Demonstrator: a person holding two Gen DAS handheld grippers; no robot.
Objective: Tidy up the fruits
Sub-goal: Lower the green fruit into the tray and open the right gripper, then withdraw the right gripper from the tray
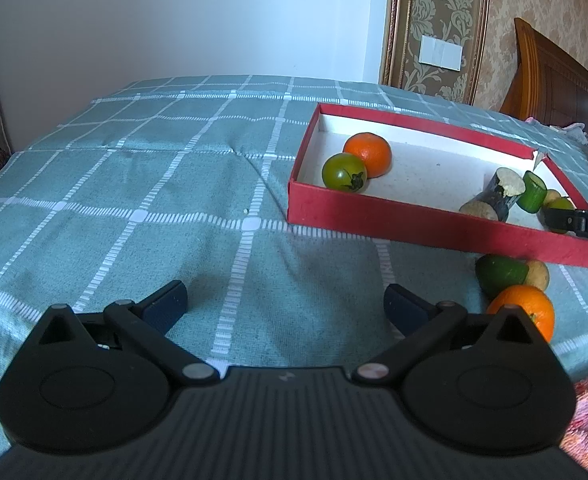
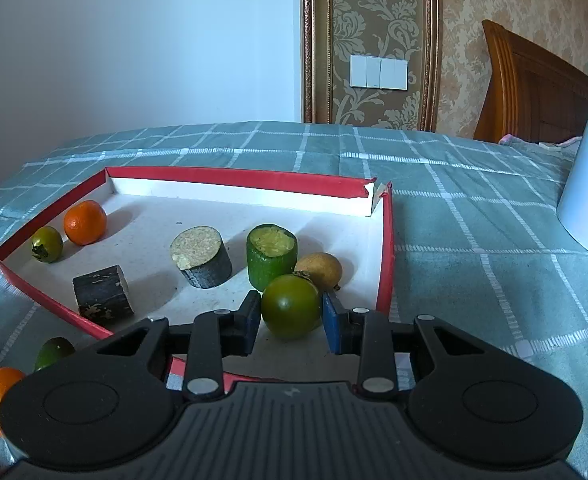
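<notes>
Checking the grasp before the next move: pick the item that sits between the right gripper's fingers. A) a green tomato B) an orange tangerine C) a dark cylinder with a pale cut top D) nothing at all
A: in the right wrist view, the right gripper has its blue pads on either side of the green tomato, over the red box, though firm contact is hard to judge.
</notes>
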